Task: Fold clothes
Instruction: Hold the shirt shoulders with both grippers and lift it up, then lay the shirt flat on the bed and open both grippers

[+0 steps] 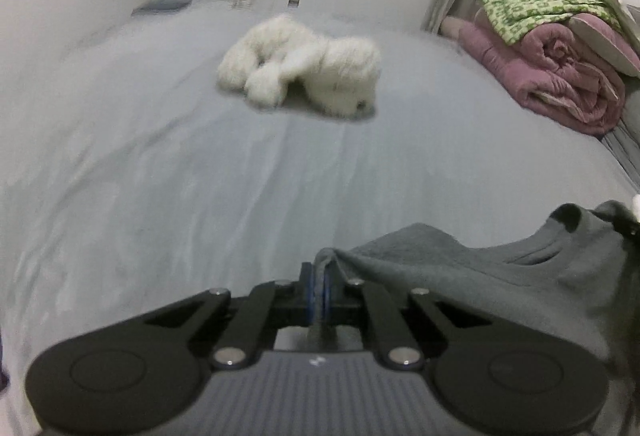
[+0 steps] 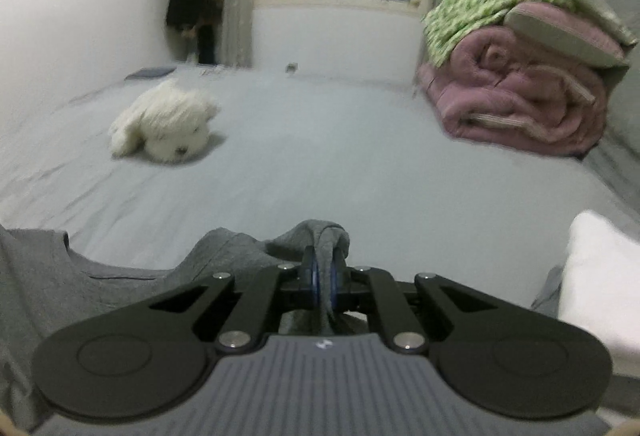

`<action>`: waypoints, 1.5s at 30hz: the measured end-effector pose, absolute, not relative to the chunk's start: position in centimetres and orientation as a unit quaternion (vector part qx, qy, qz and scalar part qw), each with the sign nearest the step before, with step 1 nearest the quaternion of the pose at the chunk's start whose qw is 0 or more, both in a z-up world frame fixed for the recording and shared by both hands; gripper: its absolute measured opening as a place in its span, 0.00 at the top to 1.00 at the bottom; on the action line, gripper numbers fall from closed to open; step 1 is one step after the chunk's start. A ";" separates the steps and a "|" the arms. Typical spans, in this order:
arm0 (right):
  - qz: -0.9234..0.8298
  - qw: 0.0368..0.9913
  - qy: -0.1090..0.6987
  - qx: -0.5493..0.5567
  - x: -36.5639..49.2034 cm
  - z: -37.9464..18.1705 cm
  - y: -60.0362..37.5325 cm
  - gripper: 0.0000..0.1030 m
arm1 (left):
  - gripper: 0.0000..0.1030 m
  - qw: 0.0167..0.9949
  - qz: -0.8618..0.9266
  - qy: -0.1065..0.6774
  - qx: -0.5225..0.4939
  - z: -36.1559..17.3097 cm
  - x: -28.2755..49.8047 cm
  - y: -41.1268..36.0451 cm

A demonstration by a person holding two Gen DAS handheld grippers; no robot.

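A grey shirt [image 1: 460, 268] hangs between my two grippers above the near edge of the bed. My left gripper [image 1: 318, 286] is shut on one shoulder of it; the fabric stretches off to the right, where its neckline shows. My right gripper [image 2: 325, 278] is shut on the other shoulder of the grey shirt [image 2: 80, 284], which spreads to the left in the right wrist view. The lower part of the shirt is hidden below both grippers.
A grey bed sheet [image 1: 200, 164] fills the space ahead. A white plush dog [image 1: 304, 64] lies mid-bed, also in the right wrist view [image 2: 168, 124]. A rolled pink quilt [image 2: 520, 96] with green patterned cloth [image 2: 480, 4] stands at right. A white pillow [image 2: 600, 276] sits near right.
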State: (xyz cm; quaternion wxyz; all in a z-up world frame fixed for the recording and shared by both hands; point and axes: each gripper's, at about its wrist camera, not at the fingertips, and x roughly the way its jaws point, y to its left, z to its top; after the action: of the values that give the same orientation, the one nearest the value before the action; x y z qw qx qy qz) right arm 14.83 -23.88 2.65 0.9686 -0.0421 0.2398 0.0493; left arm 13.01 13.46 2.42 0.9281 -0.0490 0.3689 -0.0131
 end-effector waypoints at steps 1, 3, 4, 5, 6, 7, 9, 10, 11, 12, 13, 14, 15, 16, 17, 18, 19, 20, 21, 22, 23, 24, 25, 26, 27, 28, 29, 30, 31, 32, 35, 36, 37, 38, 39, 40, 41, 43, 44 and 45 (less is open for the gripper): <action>0.042 0.970 0.235 -0.041 15.3 2.7 -24.1 0.93 | 0.96 0.931 -0.012 0.362 -0.038 2.6 14.0 12.8; 0.026 0.973 0.227 -0.037 16.2 2.8 -24.4 0.93 | 0.96 0.937 -0.009 0.348 -0.016 3.1 15.9 11.6; 0.019 0.973 0.227 -0.034 16.8 2.7 -24.6 0.93 | 0.96 0.940 -0.008 0.340 -0.006 3.3 16.8 10.9; 0.012 0.974 0.226 -0.033 17.4 2.6 -24.7 0.93 | 0.96 0.942 -0.006 0.334 0.004 3.5 17.8 10.4; 0.004 0.974 0.225 -0.033 18.0 2.5 -24.8 0.93 | 0.96 0.944 -0.004 0.330 0.009 3.3 18.6 9.9; -0.004 0.974 0.225 -0.033 18.6 2.2 -24.9 0.93 | 0.96 0.945 -0.002 0.326 0.014 3.2 19.4 9.5; -0.020 0.974 0.225 -0.033 19.9 1.8 -25.0 0.93 | 0.96 0.948 0.003 0.318 0.025 2.8 21.0 8.6; -0.026 0.973 0.227 -0.032 20.4 1.6 -25.1 0.93 | 0.96 0.949 0.005 0.314 0.030 2.7 21.8 8.2; -0.031 0.972 0.229 -0.033 20.9 1.3 -25.1 0.93 | 0.96 0.950 0.007 0.310 0.035 2.5 22.7 7.8; -0.036 0.972 0.231 -0.035 21.3 1.0 -25.0 0.93 | 0.96 0.951 0.010 0.306 0.040 2.4 23.5 7.3; -0.039 0.971 0.234 -0.038 21.7 0.7 -25.0 0.93 | 0.96 0.952 0.012 0.302 0.045 2.2 24.3 6.9; -0.042 0.970 0.236 -0.042 22.1 0.3 -25.0 0.93 | 0.96 0.953 0.014 0.298 0.051 2.1 25.1 6.5; -0.045 0.969 0.239 -0.045 22.5 -0.1 -25.0 0.93 | 0.96 0.954 0.017 0.295 0.055 1.8 25.8 6.1; -0.047 0.968 0.243 -0.047 22.9 -0.6 -25.0 0.93 | 0.96 0.953 0.020 0.295 0.057 1.2 26.3 5.9; -0.049 0.966 0.248 -0.049 23.3 -1.0 -24.9 0.93 | 0.96 0.953 0.022 0.296 0.059 0.6 26.8 5.7; -0.051 0.965 0.252 -0.051 23.5 -1.6 -24.9 0.93 | 0.96 0.953 0.024 0.297 0.061 -0.1 27.2 5.6; -0.053 0.963 0.257 -0.053 23.8 -2.1 -24.8 0.93 | 0.96 0.952 0.025 0.298 0.065 -0.7 27.4 5.5; -0.055 0.962 0.262 -0.055 24.0 -2.6 -24.7 0.93 | 0.96 0.951 0.026 0.299 0.069 -1.3 27.7 5.4; -0.057 0.960 0.268 -0.056 24.2 -3.2 -24.7 0.93 | 0.96 0.950 0.028 0.301 0.076 -2.0 28.0 5.2; -0.058 0.958 0.274 -0.056 24.4 -3.7 -24.7 0.93 | 0.96 0.949 0.029 0.304 0.078 -2.5 28.2 5.2; -0.059 0.957 0.279 -0.057 24.6 -4.1 -24.7 0.93 | 0.96 0.948 0.030 0.308 0.078 -3.1 28.3 5.1; -0.061 0.955 0.285 -0.057 24.7 -4.5 -24.7 0.93 | 0.96 0.946 0.032 0.313 0.075 -3.6 28.5 5.2; -0.062 0.953 0.292 -0.057 24.9 -4.9 -24.7 0.93 | 0.96 0.945 0.032 0.318 0.072 -4.0 28.6 5.3; -0.062 0.951 0.298 -0.057 24.9 -5.2 -24.7 0.92 | 0.95 0.943 0.031 0.324 0.070 -4.4 28.7 5.4; -0.062 0.950 0.300 -0.058 24.9 -5.3 -24.7 0.90 | 0.95 0.942 0.030 0.327 0.070 -4.7 28.7 5.4; -0.062 0.950 0.302 -0.058 24.9 -5.4 -24.7 0.89 | 0.94 0.941 0.027 0.328 0.075 -4.9 28.6 5.4; -0.062 0.950 0.301 -0.057 24.7 -5.2 -24.6 0.86 | 0.92 0.941 0.025 0.328 0.079 -4.9 28.4 5.3; -0.062 0.950 0.302 -0.055 24.6 -5.0 -24.6 0.80 | 0.87 0.941 0.025 0.327 0.081 -4.6 28.0 5.3; -0.062 0.949 0.304 -0.053 24.4 -4.7 -24.6 0.76 | 0.83 0.942 0.025 0.325 0.082 -4.4 27.6 5.4; -0.062 0.949 0.305 -0.049 24.0 -4.4 -24.6 0.66 | 0.69 0.942 0.025 0.324 0.084 -4.2 27.2 5.4; -0.059 0.949 0.307 -0.038 22.4 -3.3 -24.5 0.58 | 0.49 0.946 0.018 0.318 0.065 -2.8 25.3 6.0; -0.058 0.949 0.307 -0.035 21.8 -3.0 -24.5 0.58 | 0.48 0.946 0.016 0.320 0.058 -2.4 24.8 6.1; -0.057 0.949 0.308 -0.031 21.2 -2.6 -24.4 0.58 | 0.48 0.944 0.016 0.324 0.052 -2.0 24.3 6.3; -0.056 0.949 0.308 -0.028 20.6 -2.3 -24.4 0.57 | 0.47 0.943 0.016 0.329 0.048 -1.5 23.8 6.5; -0.055 0.949 0.308 -0.024 20.1 -1.9 -24.4 0.57 | 0.46 0.941 0.016 0.334 0.045 -1.2 23.1 6.6; -0.053 0.949 0.309 -0.021 19.5 -1.6 -24.3 0.56 | 0.46 0.940 0.016 0.338 0.042 -0.8 22.4 6.7; -0.052 0.949 0.309 -0.018 18.9 -1.2 -24.3 0.55 | 0.45 0.938 0.016 0.343 0.039 -0.4 21.7 6.9; -0.050 0.949 0.310 -0.011 17.7 -0.5 -24.2 0.55 | 0.44 0.936 0.015 0.350 0.034 0.2 20.3 7.1; -0.049 0.949 0.310 -0.007 17.1 -0.2 -24.1 0.55 | 0.43 0.935 0.014 0.353 0.032 0.4 19.7 7.1; -0.048 0.949 0.310 -0.004 16.5 0.2 -24.1 0.55 | 0.43 0.934 0.013 0.356 0.031 0.6 19.1 7.2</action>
State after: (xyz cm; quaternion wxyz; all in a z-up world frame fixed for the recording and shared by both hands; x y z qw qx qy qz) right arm 16.53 -24.07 0.19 0.9494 -0.0041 0.3105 -0.0475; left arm 19.12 7.18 0.61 0.9337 0.0314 0.3563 0.0134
